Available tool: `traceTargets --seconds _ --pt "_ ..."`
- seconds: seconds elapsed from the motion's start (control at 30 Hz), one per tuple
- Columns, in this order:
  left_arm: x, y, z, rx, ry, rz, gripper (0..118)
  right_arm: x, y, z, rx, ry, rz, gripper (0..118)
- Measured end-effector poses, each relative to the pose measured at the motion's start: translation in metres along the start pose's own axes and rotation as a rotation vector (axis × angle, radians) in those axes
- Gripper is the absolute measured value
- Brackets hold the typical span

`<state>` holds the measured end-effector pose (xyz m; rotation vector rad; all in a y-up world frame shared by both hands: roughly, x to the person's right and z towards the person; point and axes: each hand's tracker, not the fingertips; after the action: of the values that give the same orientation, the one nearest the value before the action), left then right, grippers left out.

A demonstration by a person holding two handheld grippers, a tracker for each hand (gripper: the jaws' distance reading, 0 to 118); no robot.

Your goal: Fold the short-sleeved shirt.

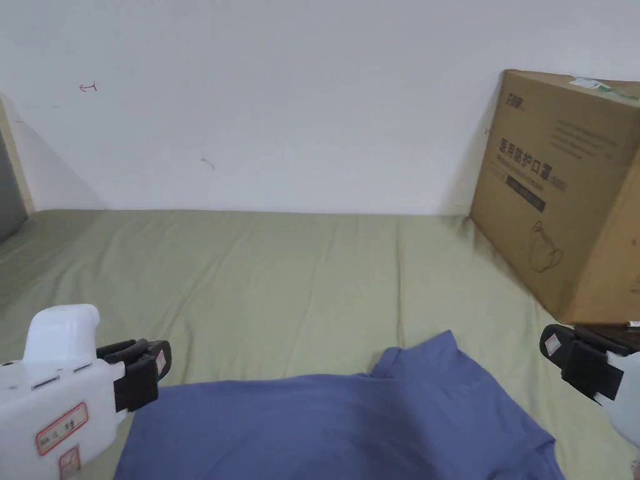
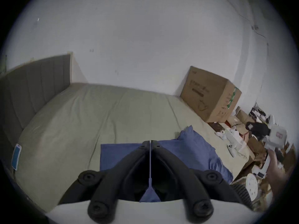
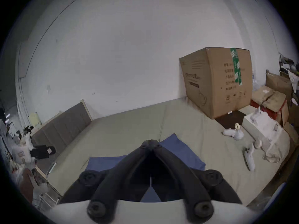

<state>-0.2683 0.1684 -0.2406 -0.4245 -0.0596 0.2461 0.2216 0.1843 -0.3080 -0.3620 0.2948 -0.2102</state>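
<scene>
Blue shirt (image 1: 350,425) lies flat on the green sheet (image 1: 281,275), between the two tongs. Left tongs (image 1: 159,361) sit at its left edge, right tongs (image 1: 553,342) off its right; both sets clenched, gripping nothing. Box (image 1: 562,187) stands far right.
</scene>
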Motion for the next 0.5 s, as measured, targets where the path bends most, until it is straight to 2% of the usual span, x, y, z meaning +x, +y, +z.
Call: traceTargets --seconds 0.07,0.17,0.2,0.23,0.27,0.3,0.33,0.5 --pt "-0.021 0.015 -0.034 -0.092 0.018 0.05 1 0.003 0.002 -0.018 -0.025 0.005 0.002 0" --pt "-0.064 0.026 -0.103 -0.291 0.054 0.008 2 0.009 0.001 -0.049 -0.093 0.009 0.0 0" --pt "-0.083 0.023 -0.128 -0.346 0.061 0.027 8 0.012 0.0 -0.059 -0.115 0.011 0.003 0" --pt "-0.1 0.018 -0.15 -0.38 0.105 0.054 26 0.013 -0.002 -0.068 -0.138 0.01 0.01 0" --pt "-0.113 0.012 -0.165 -0.398 0.132 0.066 58 0.014 -0.003 -0.076 -0.158 0.007 0.018 0" --pt "-0.123 0.005 -0.181 -0.408 0.161 0.076 105 0.015 -0.005 -0.084 -0.18 0.007 0.024 0" --pt "-0.134 -0.004 -0.198 -0.442 0.191 0.076 118 0.019 -0.008 -0.092 -0.196 0.01 0.026 0" --pt "-0.158 -0.044 -0.26 -0.563 0.263 0.0 113 0.024 -0.021 -0.116 -0.252 0.012 0.035 0"
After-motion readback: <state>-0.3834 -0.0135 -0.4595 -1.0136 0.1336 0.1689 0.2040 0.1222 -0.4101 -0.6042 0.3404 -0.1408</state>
